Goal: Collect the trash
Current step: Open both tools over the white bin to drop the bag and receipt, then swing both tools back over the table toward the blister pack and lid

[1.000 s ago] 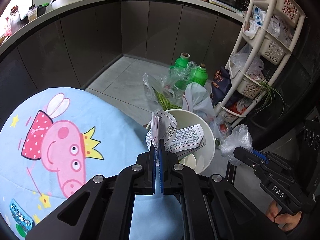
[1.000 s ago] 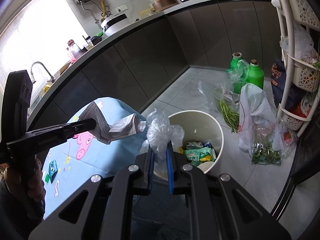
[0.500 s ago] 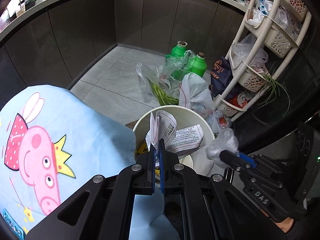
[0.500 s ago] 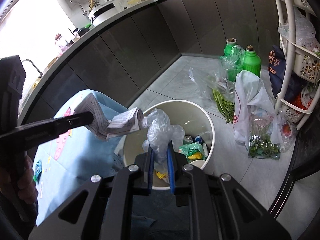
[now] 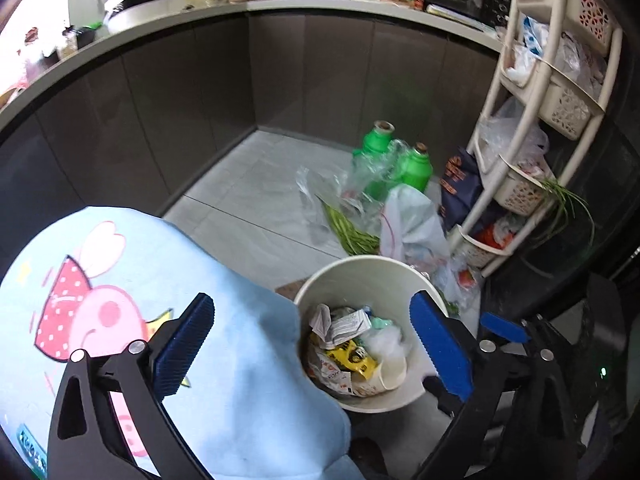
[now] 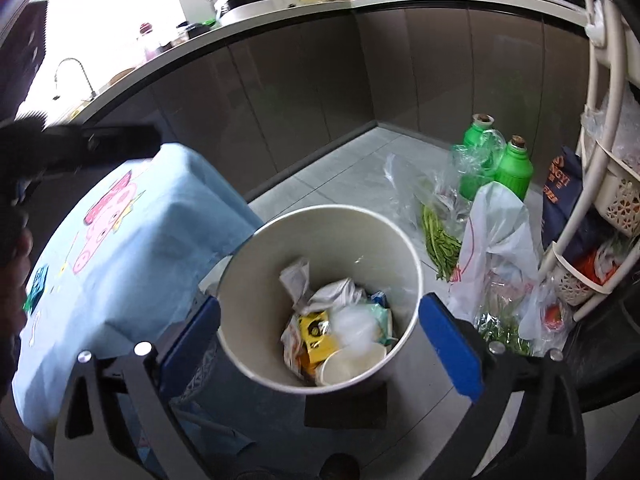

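Left gripper [image 5: 316, 336] over bin edge, jaws opening, blue pads spread wide, nothing between them but the view down into the bin. Right gripper [image 6: 320, 336] likewise opening, pads wide apart to either side of the bin mouth, gripping nothing.

Cream round waste bin [image 6: 412, 256] on grey tile floor, just beside table draped in light blue cloth [image 5: 248, 360] printed with pink cartoon pig in red spotted dress. Inside bin: crumpled printed paper [image 5: 340, 322], fine print too small to read; crumpled clear plastic [image 6: 354, 326]; yellow wrapper [image 6: 316, 330] with black marking, possibly a logo, blurred; white paper cup [image 6: 344, 364] lying at the near side.

Behind bin on floor: two green bottles [image 6: 514, 168] wrapped partly in clear film, loose green beans [image 6: 438, 246], white plastic bag [image 6: 500, 232] with red print, illegible. Dark blue sack [image 6: 560, 184] against white tiered rack [image 5: 520, 184], orange lettering, only partly legible. Grey counter [image 5: 280, 6] above dark cabinets, appliances along it.
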Action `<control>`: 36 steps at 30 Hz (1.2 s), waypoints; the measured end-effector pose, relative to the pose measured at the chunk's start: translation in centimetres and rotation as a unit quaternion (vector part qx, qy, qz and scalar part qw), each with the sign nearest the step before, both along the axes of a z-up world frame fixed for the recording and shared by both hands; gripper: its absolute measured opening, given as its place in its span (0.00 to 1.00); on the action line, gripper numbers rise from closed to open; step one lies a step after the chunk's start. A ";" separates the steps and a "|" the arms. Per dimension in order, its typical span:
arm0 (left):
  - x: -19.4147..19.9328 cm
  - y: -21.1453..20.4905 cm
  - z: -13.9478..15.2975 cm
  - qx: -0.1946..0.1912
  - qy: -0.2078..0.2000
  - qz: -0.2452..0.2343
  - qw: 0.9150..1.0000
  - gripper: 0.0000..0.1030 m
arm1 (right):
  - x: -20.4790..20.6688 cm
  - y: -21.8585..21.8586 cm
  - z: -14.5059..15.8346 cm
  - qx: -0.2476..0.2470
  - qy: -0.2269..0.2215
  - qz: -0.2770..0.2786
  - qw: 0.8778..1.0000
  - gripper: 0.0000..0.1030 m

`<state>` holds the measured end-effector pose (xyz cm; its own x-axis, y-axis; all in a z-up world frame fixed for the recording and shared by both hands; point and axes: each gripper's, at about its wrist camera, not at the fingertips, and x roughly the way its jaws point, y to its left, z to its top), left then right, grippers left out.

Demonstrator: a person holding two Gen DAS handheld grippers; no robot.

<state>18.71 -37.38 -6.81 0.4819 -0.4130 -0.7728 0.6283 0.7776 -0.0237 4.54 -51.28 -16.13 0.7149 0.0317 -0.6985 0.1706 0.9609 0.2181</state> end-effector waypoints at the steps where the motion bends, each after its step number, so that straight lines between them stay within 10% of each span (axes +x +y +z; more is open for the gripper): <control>1: 0.0 0.1 0.1 -0.001 0.002 0.000 1.000 0.92 | -0.2 0.2 0.1 -0.001 0.002 0.002 1.000 0.97; 23: -4.3 13.6 6.4 -0.049 0.007 0.096 0.994 0.92 | -3.7 11.1 8.4 0.021 -0.055 0.126 0.990 0.97; 36: -8.5 31.3 6.0 -0.057 0.024 0.250 0.966 0.92 | -2.1 22.0 10.5 0.010 -0.049 0.211 0.976 0.97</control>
